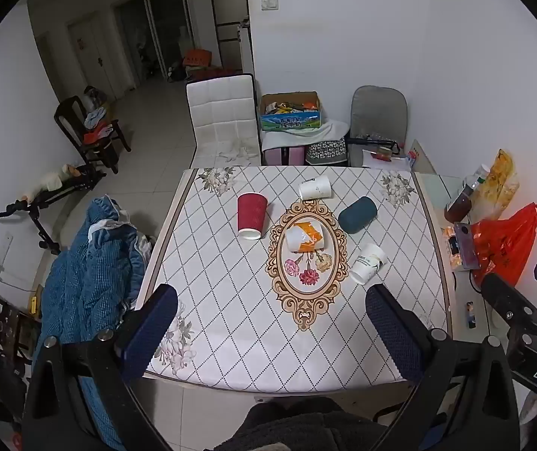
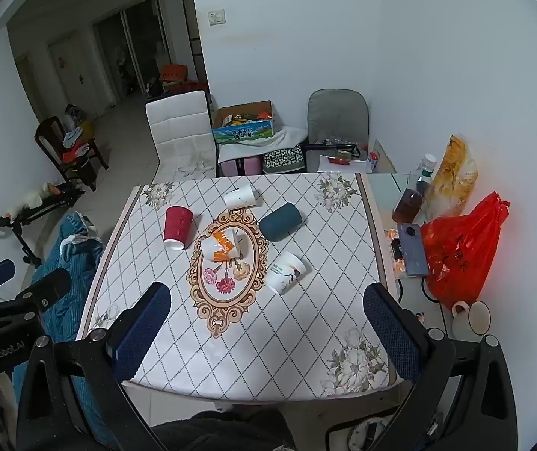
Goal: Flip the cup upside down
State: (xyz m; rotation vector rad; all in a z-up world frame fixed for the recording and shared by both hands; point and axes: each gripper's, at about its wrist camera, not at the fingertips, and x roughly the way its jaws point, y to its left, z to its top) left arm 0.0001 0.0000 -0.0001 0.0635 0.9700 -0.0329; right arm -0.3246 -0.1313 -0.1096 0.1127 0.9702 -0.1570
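Several cups lie on their sides on a table [image 1: 231, 300] with a diamond-pattern cloth. A red ribbed cup [image 1: 251, 215] [image 2: 177, 226] is at the left. A white cup [image 1: 315, 188] [image 2: 240, 195] is at the back. A dark teal cup [image 1: 357, 214] [image 2: 280, 221] is at the right. An orange-and-white cup [image 1: 303, 238] [image 2: 222, 244] is in the middle. A white printed cup [image 1: 367, 263] [image 2: 285, 272] is nearest. My left gripper [image 1: 270, 330] and right gripper [image 2: 268, 332] are both open and empty, above the table's near edge.
A blue quilted jacket [image 1: 92, 270] hangs left of the table. A red plastic bag [image 2: 460, 248], a phone [image 2: 413, 250], bottles [image 2: 409, 199] and a white mug [image 2: 473, 317] crowd the glass side surface on the right. A white chair [image 1: 223, 120] and a box [image 1: 291, 111] stand behind.
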